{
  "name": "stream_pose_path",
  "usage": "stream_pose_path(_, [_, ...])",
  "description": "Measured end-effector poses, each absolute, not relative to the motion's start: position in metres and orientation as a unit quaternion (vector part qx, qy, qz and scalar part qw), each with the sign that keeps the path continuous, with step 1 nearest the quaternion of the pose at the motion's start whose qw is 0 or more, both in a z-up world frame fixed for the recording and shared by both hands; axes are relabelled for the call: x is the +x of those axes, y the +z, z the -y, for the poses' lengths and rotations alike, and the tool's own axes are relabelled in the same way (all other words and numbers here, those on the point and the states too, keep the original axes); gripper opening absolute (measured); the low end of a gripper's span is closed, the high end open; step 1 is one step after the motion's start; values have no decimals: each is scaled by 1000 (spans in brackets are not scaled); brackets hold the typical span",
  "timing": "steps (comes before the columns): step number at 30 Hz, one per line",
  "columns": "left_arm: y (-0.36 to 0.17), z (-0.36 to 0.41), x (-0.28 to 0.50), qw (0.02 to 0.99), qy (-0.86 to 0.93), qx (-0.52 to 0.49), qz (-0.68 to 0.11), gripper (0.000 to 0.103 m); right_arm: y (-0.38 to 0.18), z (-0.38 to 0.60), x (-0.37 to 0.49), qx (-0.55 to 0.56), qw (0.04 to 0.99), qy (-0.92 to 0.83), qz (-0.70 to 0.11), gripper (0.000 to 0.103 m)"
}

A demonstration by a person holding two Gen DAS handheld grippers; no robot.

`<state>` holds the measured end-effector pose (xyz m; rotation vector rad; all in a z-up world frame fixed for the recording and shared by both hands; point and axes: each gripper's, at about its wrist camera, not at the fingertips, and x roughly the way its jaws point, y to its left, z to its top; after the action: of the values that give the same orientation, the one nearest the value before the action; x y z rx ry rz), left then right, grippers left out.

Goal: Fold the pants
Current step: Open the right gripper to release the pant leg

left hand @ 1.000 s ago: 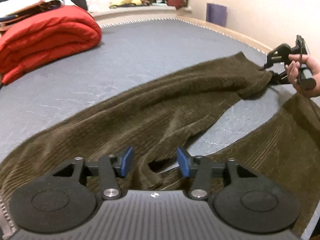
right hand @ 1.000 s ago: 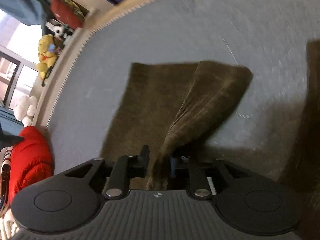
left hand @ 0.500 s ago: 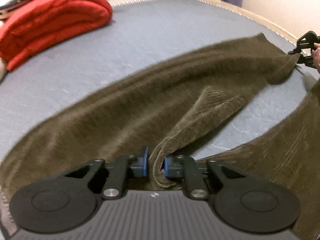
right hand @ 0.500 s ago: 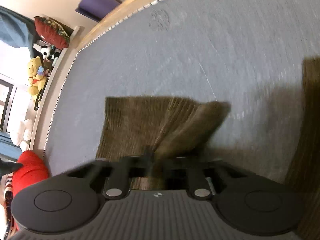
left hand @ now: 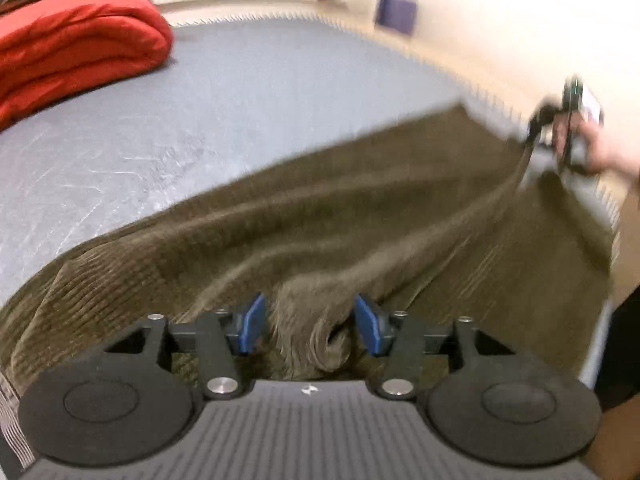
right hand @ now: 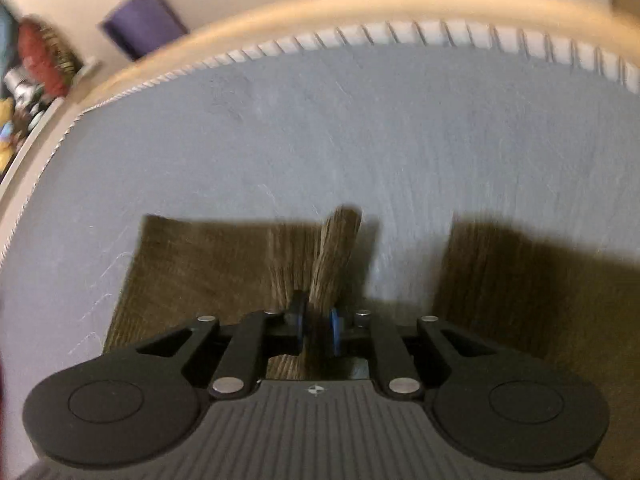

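brown corduroy pants (left hand: 360,216) spread across bed (one hem lifted)

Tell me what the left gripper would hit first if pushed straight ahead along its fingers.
Most likely the brown pants: a bunched fold already sits between the opening jaws of the left gripper, pads clear of it, and more cloth lies beyond.

Matte black two-finger left gripper (left hand: 308,322): blue pads (left hand: 252,322) on the fingertips, silver screws behind them, round discs either side, ribbed grey body with small white emblem. Right gripper (right hand: 316,326) identical in build and colours.
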<state>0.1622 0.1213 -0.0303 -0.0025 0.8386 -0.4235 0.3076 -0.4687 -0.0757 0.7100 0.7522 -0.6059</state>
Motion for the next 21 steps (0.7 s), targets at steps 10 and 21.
stream_pose_path(10, [-79,-171,157,857,-69,24,-510,27,26,391,260,227,927,-171,-243,16])
stream_pose_path(21, [33,-206,58,899,-18,45,-436,30,77,261,120,123,955,96,-252,33])
